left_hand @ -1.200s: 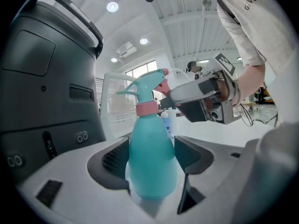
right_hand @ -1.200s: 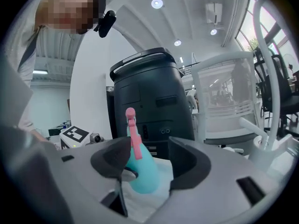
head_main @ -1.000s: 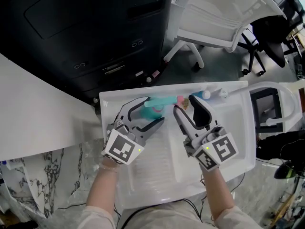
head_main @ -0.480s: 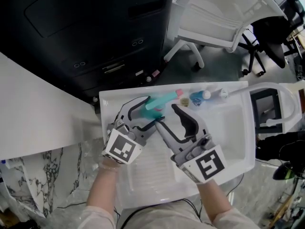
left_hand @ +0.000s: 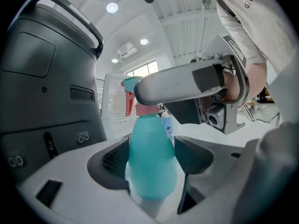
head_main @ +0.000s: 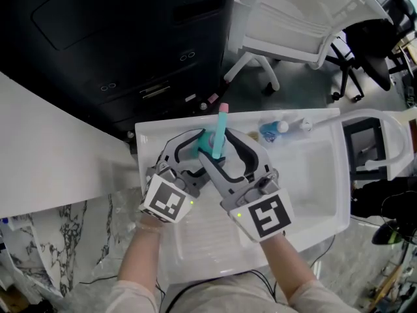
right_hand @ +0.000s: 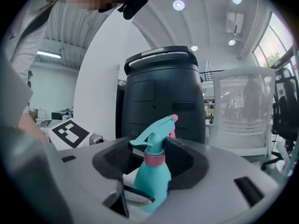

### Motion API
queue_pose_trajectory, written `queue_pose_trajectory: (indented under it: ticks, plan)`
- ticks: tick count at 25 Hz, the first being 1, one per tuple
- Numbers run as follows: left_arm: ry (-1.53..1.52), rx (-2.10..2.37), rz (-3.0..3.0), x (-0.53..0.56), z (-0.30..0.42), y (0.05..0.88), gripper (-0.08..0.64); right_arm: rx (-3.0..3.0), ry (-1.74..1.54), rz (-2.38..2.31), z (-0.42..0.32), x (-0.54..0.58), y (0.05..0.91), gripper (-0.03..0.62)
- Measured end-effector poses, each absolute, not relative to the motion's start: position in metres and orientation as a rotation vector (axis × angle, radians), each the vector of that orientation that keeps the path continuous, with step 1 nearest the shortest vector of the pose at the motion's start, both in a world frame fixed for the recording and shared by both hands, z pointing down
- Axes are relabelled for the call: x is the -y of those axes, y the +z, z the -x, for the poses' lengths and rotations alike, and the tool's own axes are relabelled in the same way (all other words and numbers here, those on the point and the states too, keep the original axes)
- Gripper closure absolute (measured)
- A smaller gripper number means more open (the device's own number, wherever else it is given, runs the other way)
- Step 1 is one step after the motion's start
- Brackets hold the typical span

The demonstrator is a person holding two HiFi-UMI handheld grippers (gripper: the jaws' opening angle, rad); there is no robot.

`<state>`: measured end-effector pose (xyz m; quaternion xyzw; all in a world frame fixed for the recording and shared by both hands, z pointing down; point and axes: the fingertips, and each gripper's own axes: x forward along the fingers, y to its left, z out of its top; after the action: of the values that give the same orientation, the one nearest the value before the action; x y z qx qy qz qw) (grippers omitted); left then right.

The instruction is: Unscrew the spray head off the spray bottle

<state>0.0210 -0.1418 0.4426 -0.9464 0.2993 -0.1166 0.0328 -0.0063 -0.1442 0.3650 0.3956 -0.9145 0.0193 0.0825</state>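
Spray bottle (head_main: 217,134), teal with a pink collar (left_hand: 147,110), stands upright at the centre of the head view, caught between both claws. The left gripper (left_hand: 153,158) pinches its rounded body, both dark pads pressed against the teal sides. The right gripper (right_hand: 152,161) reaches in from the lower right with its jaws spread around the neck just under the spray head (right_hand: 156,129); they have just been opening, and with the neck between them the pads do not clearly press on it. The nozzle points toward the top of the frame. Below lies a white tray (head_main: 313,175), with a small blue-capped bottle (head_main: 270,132) at its upper right edge. A black cabinet (head_main: 130,38) fills the upper left.
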Motion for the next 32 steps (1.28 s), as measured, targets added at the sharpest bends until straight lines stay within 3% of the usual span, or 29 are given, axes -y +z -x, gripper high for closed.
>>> queue_pose_trajectory:
  ticks: [10, 18, 22, 24, 32]
  plan:
    - [-0.357, -0.92, 2.9, 0.144, -0.023, 0.441, 0.255, 2.801, 0.113, -1.184, -0.017, 0.142, 0.364, 0.459]
    - [-0.334, -0.923, 2.899, 0.144, -0.023, 0.44, 0.255, 2.876, 0.305, -1.207, -0.038, 0.151, 0.368, 0.445]
    - [-0.335, -0.931, 2.891, 0.146, -0.021, 0.438, 0.253, 2.919, 0.314, -1.12, -0.03, 0.149, 0.365, 0.372]
    - [-0.332, -0.932, 2.892, 0.146, -0.021, 0.438, 0.253, 2.937, 0.315, -1.091, -0.028, 0.147, 0.362, 0.367]
    - [-0.333, -0.93, 2.888, 0.146, -0.021, 0.438, 0.253, 2.832, 0.027, -0.937, 0.01, 0.148, 0.365, 0.368]
